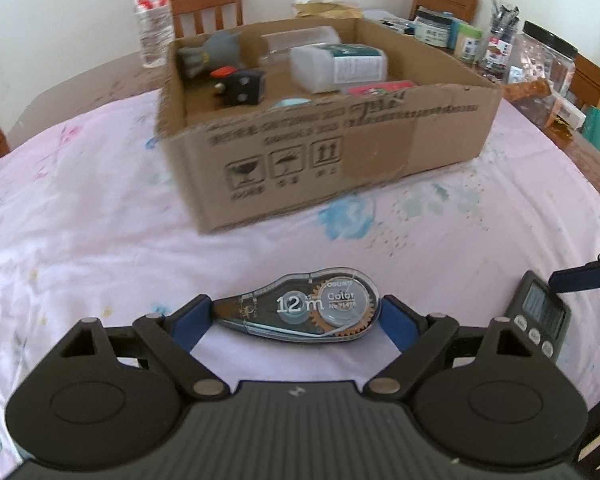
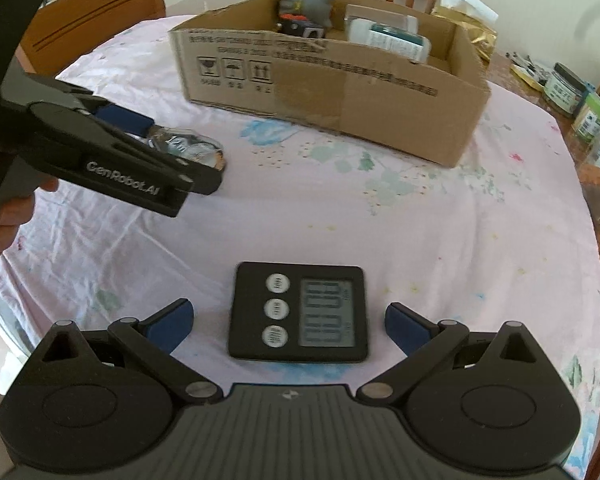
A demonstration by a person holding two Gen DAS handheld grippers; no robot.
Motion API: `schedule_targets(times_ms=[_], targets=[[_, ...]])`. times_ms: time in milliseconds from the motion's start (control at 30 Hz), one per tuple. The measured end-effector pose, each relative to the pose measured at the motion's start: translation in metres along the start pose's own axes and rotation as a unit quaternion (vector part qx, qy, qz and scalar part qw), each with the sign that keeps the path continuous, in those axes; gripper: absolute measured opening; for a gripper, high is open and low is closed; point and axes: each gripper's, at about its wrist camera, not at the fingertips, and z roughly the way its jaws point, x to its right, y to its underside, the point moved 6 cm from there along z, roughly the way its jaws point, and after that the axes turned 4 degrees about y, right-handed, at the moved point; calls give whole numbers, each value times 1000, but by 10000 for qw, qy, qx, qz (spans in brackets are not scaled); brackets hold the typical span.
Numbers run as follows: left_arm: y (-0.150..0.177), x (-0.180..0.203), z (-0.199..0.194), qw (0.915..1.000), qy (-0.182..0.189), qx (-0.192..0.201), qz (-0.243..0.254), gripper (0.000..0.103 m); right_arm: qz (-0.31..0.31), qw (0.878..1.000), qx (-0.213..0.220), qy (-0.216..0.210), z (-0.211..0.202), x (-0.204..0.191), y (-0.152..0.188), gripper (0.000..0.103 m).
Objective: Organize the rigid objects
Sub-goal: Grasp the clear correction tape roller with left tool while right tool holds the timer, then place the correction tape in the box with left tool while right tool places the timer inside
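Nearest to me, my left hand-held gripper (image 1: 296, 314) pinches the correction tape dispenser (image 1: 300, 312) end to end, one blue pad on its narrow nose and the other on its rounded tail. In the right wrist view the dispenser (image 2: 188, 148) looks to be carried just clear of the pink cloth on the counter (image 2: 340, 208), though I cannot be sure of the gap. I judge it light, stiff and smooth: a clear plastic shell with a gear and spools inside. It should not bend, but the curved tail could slide out of a lengthwise pinch if I tilt it, so taking it across its flat faces or mid-body would feel safer. I would not squeeze hard, since thin clear plastic may crack.

My right hand-held gripper (image 2: 288, 322) stands spread, its pads either side of the black digital timer (image 2: 300, 312) and touching neither edge. The timer lies flat on the cloth, screen up; I expect it to be rigid, light and a bit slick on its rounded sides. The two long side edges look the best places to close on, keeping off the screen and buttons.

Farther off sits the open cardboard box (image 1: 340, 148), already holding a grey toy figure (image 1: 208, 54), a black block (image 1: 242, 88) and a white bottle (image 1: 336, 66). There is free floor near its front wall.
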Motion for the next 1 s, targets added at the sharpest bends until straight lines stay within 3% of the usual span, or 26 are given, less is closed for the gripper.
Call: schedule_targets(times_ms=[433, 1000], targets=[[2, -4, 0, 10000, -31, 72, -6, 92, 278, 9994, -35, 204, -3, 3, -7, 81], [1, 2, 0, 10000, 32, 5, 56, 90, 360, 9989, -149, 242, -4, 6, -7, 78]])
